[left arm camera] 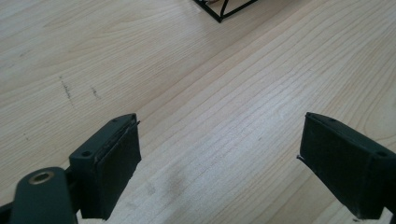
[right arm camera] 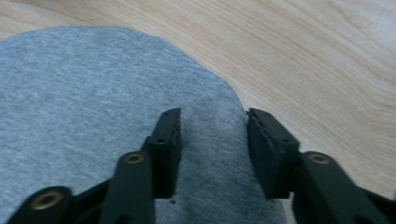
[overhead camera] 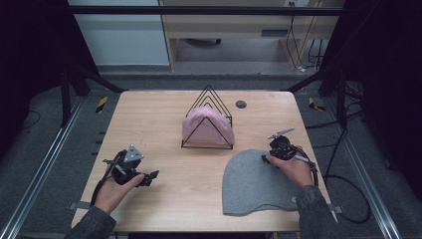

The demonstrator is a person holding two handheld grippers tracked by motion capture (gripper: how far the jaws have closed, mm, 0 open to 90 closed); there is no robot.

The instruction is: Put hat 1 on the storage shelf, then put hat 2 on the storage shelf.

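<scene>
A grey beanie (overhead camera: 256, 181) lies flat on the wooden table (overhead camera: 149, 114) at the front right. My right gripper (overhead camera: 266, 158) hovers at its far rim; in the right gripper view the jaws (right arm camera: 212, 116) stand a little apart, open, with the grey fabric (right arm camera: 70, 93) beneath and between them. A pink hat (overhead camera: 206, 127) rests inside a black wire rack (overhead camera: 206, 147) at the table's middle. My left gripper (overhead camera: 149, 178) is at the front left, held by a hand; its jaws (left arm camera: 219, 140) are spread wide over bare wood, holding nothing.
A small dark round disc (overhead camera: 241, 104) sits on the table behind the rack. A corner of the rack (left arm camera: 219, 16) shows far ahead in the left gripper view. Cables trail off the table's right side. Dark frame posts stand at both back corners.
</scene>
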